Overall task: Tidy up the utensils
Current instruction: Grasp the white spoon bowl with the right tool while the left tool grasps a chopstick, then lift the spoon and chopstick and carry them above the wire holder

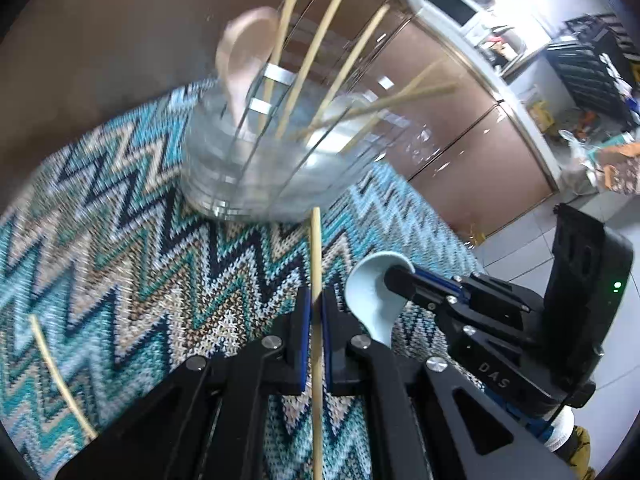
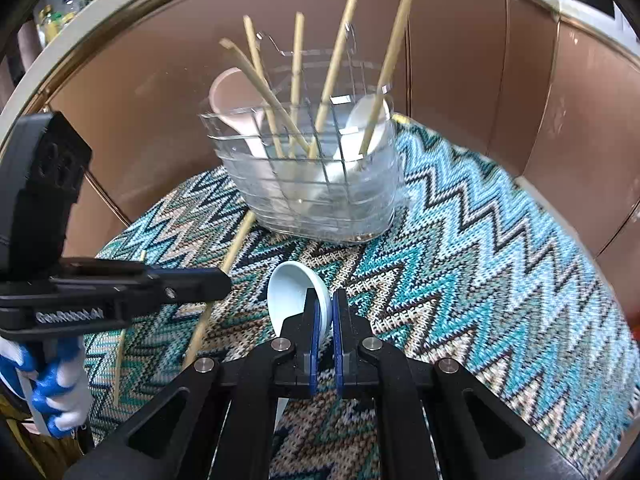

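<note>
A clear plastic utensil holder (image 1: 256,168) (image 2: 320,184) stands on the zigzag mat (image 1: 120,240) (image 2: 500,260). It holds several bamboo chopsticks (image 2: 336,68), a pink spoon (image 1: 244,60) (image 2: 232,100) and a white spoon (image 2: 370,124). My left gripper (image 1: 316,300) is shut on a bamboo chopstick (image 1: 316,264) (image 2: 236,244) pointing at the holder's base. My right gripper (image 2: 325,304) (image 1: 400,280) is shut on the rim of a pale blue ceramic spoon (image 2: 292,292) (image 1: 372,300), just right of the left gripper.
Another bamboo chopstick (image 1: 60,376) (image 2: 120,360) lies on the mat at the left. Brown cabinet panels (image 2: 460,80) curve behind the holder. A counter with a microwave (image 1: 452,4) and the tiled floor (image 1: 520,240) lie to the right.
</note>
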Available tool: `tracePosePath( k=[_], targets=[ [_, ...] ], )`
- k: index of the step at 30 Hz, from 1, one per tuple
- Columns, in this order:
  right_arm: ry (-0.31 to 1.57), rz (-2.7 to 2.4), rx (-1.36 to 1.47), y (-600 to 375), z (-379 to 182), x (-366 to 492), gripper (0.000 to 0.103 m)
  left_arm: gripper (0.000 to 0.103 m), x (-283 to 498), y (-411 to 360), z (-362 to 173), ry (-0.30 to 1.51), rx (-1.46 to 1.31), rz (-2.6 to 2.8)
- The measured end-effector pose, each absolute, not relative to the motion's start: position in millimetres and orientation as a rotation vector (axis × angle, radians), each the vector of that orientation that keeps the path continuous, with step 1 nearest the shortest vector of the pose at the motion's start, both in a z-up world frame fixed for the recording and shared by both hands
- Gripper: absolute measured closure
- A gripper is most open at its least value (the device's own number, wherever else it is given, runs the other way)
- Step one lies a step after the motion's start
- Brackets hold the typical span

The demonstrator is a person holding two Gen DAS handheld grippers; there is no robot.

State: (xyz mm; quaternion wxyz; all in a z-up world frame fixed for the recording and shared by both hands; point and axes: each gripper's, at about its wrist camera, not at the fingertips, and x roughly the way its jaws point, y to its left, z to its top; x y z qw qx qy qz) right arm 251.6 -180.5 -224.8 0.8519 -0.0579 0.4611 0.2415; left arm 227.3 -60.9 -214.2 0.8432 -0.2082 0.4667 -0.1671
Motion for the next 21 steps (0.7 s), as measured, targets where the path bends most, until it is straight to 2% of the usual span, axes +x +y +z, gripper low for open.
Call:
tracePosePath(
  k=[5,12,21],
  targets=[
    [0.921,0.483,-0.138,-189.4,-200.3,234.8,0.097,0.098,201.2,-48.4,-178.9,0.881,-0.389,-0.377],
    [0.786,0.450,-0.135,-201.0,-146.7,215.9,0.097,0.098,172.7,1.1,-97.0,0.650,-0.293,-0.348],
    [0.586,0.416,-0.080,-198.6,-92.4,218.3,0.097,0.098,172.1,40.2,-25.9,0.446,-0.278,-0.322]
  ],
)
